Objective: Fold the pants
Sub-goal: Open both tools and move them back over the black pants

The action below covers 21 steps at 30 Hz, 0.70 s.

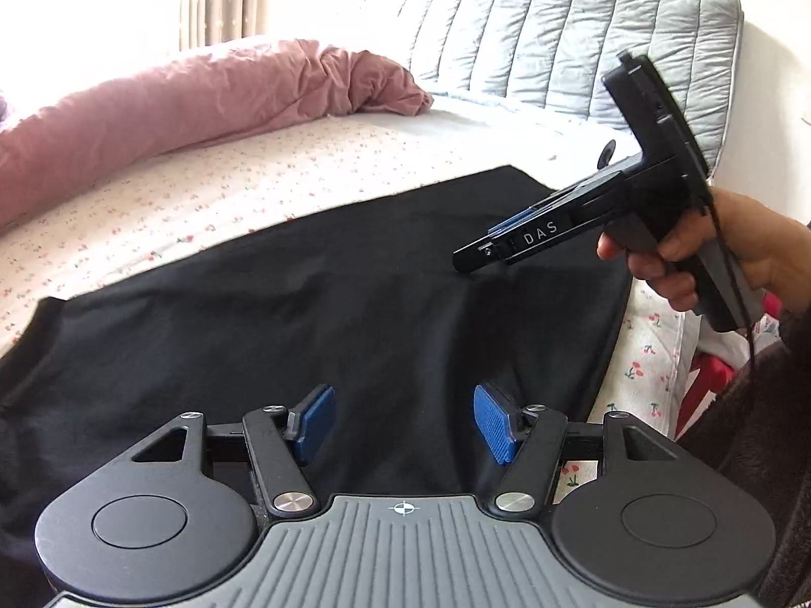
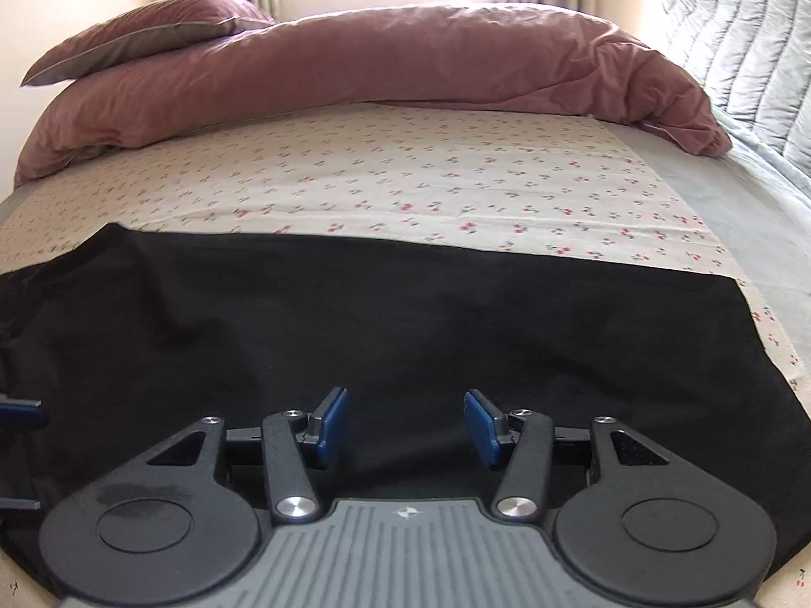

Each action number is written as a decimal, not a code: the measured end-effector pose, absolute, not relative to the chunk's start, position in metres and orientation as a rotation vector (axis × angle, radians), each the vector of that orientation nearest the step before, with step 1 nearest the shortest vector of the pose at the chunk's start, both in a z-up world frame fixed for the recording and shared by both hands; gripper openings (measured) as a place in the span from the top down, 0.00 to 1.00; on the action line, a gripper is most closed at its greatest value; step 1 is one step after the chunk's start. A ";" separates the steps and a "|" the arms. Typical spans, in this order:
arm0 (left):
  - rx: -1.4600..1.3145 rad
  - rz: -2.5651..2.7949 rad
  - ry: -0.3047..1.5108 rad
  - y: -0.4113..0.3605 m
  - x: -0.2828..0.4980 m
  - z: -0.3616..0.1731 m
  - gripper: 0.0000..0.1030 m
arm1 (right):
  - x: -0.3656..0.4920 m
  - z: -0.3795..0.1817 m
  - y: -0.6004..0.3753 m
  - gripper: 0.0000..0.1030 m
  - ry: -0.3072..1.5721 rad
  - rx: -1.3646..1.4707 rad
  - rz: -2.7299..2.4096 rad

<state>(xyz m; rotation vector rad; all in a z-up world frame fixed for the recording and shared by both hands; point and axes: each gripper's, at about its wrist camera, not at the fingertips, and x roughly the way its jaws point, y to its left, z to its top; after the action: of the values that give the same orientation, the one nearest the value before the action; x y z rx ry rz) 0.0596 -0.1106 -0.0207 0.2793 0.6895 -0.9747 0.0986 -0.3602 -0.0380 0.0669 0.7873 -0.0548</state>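
Black pants (image 1: pixel 329 304) lie spread flat on the bed and also fill the lower half of the right wrist view (image 2: pixel 355 324). My left gripper (image 1: pixel 404 423) is open and empty, hovering just above the black cloth. My right gripper (image 2: pixel 407 428) is open and empty, also just above the pants. The right gripper also shows in the left wrist view (image 1: pixel 486 248), held in a hand over the pants' right part. A blue pad of the left gripper shows at the left edge of the right wrist view (image 2: pixel 20 413).
The bed has a floral cherry-print sheet (image 2: pixel 405 187). A rolled pink duvet (image 2: pixel 380 61) lies along the far side, with a pillow (image 2: pixel 147 35) at its left. A grey quilted headboard (image 1: pixel 557 35) stands at the right. The bed's edge runs close by on the right (image 1: pixel 654 349).
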 end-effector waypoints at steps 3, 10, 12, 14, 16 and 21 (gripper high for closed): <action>0.345 -1.011 0.708 -0.113 0.046 -0.040 0.42 | 0.091 -0.051 -0.349 0.50 0.818 0.023 -0.042; 0.348 -1.113 0.734 -0.081 0.023 -0.035 0.41 | 0.045 -0.053 -0.370 0.42 0.763 0.059 -0.052; 0.311 -1.119 0.731 -0.075 0.024 -0.032 0.40 | 0.037 -0.046 -0.385 0.42 0.732 0.094 -0.122; 0.244 -1.115 0.733 -0.067 0.027 -0.029 0.40 | 0.026 -0.040 -0.403 0.38 0.691 0.137 -0.215; 0.181 -1.095 0.706 -0.059 0.029 -0.024 0.39 | 0.015 -0.035 -0.423 0.34 0.659 0.191 -0.299; 0.135 -1.011 0.729 -0.054 0.048 -0.022 0.34 | -0.006 -0.044 -0.465 0.34 0.645 0.264 -0.445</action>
<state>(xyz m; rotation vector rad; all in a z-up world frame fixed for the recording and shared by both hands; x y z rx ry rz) 0.0479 -0.0545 -0.0217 0.1349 0.7286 -1.0105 -0.0055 -0.4647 -0.0438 0.2635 0.6449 -0.4451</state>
